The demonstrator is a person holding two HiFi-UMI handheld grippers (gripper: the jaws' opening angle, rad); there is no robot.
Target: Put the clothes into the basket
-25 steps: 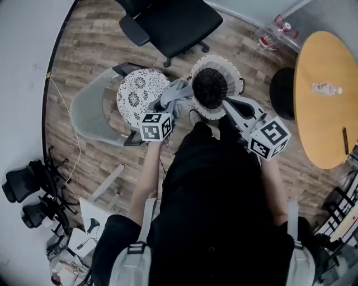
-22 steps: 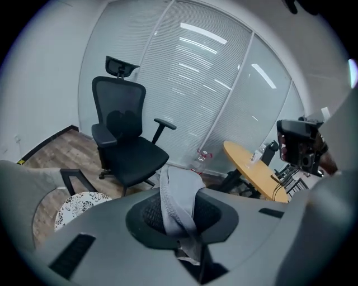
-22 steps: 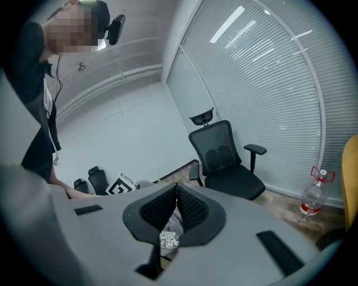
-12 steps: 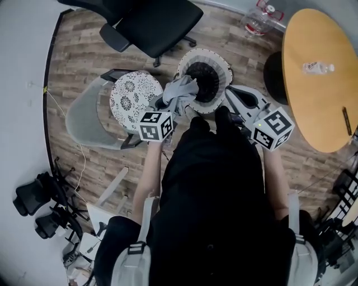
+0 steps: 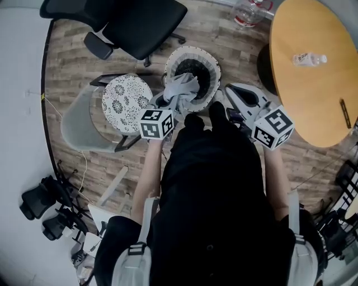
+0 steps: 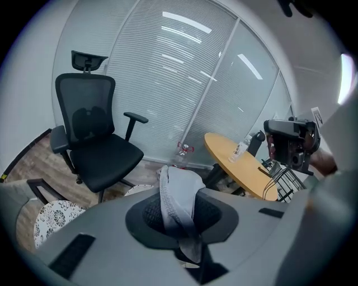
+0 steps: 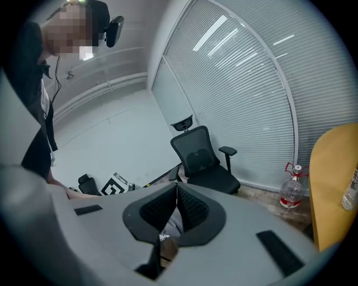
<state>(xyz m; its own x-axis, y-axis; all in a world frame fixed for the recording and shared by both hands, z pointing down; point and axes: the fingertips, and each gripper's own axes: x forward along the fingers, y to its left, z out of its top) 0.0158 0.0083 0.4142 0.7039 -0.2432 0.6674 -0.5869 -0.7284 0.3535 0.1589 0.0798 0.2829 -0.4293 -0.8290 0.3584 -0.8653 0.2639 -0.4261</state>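
A grey garment hangs from my left gripper, bunched over the near rim of the round white basket with its dark inside. In the left gripper view the grey garment runs up between the jaws of the left gripper, which is shut on it. My right gripper sits just right of the basket, apart from the cloth. In the right gripper view the right gripper has its pads pressed together with nothing between them.
A black office chair stands beyond the basket. A grey chair with a patterned cushion is to its left. A round wooden table with a small bottle fills the right. A large water bottle stands on the floor.
Both grippers moved forward toward the basket. The grey garment went from beside the basket's left rim to over its opening.
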